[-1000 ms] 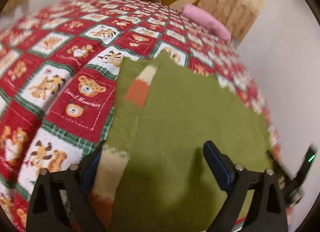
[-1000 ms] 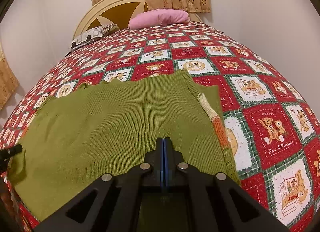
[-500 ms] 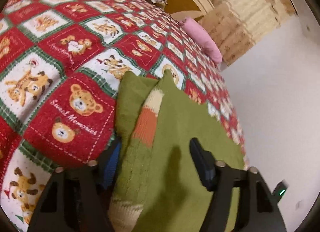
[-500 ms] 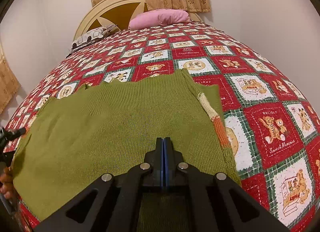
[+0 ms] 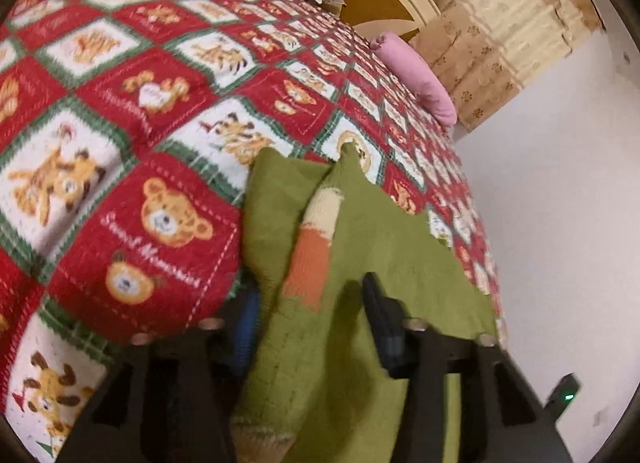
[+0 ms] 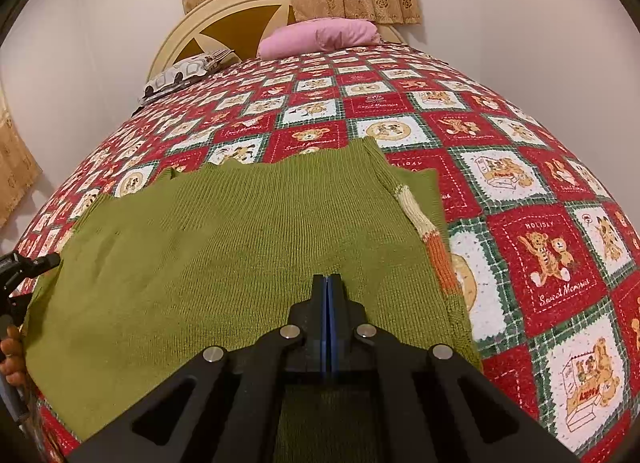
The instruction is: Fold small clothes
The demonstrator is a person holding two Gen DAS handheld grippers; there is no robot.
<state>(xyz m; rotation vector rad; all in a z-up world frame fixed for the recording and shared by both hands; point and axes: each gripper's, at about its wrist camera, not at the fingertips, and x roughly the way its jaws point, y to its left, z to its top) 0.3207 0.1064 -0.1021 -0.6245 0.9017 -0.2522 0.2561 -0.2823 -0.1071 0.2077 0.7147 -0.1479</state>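
scene: green knit top (image 6: 224,247) lies spread flat on the bed quilt (image 6: 532,263), hem toward the cameras, neck toward the headboard. striped sleeve, cream/orange, is folded in along each side edge; the one seen in left wrist view (image 5: 316,247) sits on top of the body panel.

left hand-held gripper (image 5: 312,327): jaws have just been closing, w/ the sleeve-side edge of the top between them. cloth is bunched and raised there, so judged gripped, though the near finger is half hidden under the fabric and pad contact can't be fully confirmed.

right hand-held gripper (image 6: 327,315): clenched tight, pads together, nothing visible between them. tip is over the hem, mid-width; whether it presses the cloth down can't be told.

step in hand (judgement): taking the left side edge to fold it across the body.

recommendations:
- confirm both layers (sleeve + body edge) are in the pinch before lifting; a sleeve-only grab will pull the sleeve out of its fold.
- lift low, carry toward the centre line, keep the edge parallel to the far side.
- use the right gripper as an anchor at the hem so the top doesn't slide on the quilt.
- lay down, then let go; don't drop from height.

risk: knit stretches, so a hard pull skews the fold.
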